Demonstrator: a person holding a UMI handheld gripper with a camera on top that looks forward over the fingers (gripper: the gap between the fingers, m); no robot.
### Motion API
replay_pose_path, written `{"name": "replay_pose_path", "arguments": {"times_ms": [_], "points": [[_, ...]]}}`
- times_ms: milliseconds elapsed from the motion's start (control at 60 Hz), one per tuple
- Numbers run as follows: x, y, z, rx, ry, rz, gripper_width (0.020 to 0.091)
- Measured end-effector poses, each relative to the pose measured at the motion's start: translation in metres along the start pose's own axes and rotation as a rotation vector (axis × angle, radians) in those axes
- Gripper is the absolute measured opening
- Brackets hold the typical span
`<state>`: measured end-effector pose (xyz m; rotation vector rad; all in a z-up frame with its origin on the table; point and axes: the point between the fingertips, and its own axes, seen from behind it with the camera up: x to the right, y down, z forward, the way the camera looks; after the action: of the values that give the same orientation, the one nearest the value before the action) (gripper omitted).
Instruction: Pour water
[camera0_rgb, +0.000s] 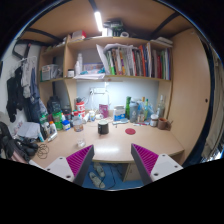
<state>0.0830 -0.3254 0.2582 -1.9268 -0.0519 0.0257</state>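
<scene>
The tongs (112, 162) are spread wide and hold nothing; their two pink pads (79, 160) face each other across an open gap, and below that gap there is floor and what may be a pair of shoes (98, 178), too dim to be sure. Just ahead of the tips runs the front edge of a pale counter (110, 145), its near part bare.

Farther back, against the wall, the counter carries a crowded row of things. Among them stand several bottles (143, 110), ahead and a little to the right of the tongs, well apart from them. They stand upright, long axes vertical, mouths up. I judge one of these to be the water source, though which is meant, and which cup is to receive it, cannot be told. A dark cup (103, 128) stands nearer the middle, almost straight ahead.

The coming reach looks to be forward and slightly right, over the bare counter.

Above the row, a shelf (120, 78) holds upright books (135, 62). A lamp (99, 19) glows overhead.
</scene>
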Motion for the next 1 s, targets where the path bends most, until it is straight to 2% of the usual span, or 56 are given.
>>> {"name": "replay_pose_path", "arguments": {"times_ms": [167,250,567,750,1000], "points": [[-0.001,-0.01,-0.006,0.028,0.006,0.028,0.0828],[-0.013,-0.014,-0.022,0.028,0.036,0.008,0.0823],[-0.007,-0.009,-0.003,0.01,0.043,-0.005,0.0825],[-0.027,0.001,0.042,0.013,-0.01,-0.001,0.0828],[-0.091,0.025,0.158,-0.004,-0.164,0.011,0.0831]]}}
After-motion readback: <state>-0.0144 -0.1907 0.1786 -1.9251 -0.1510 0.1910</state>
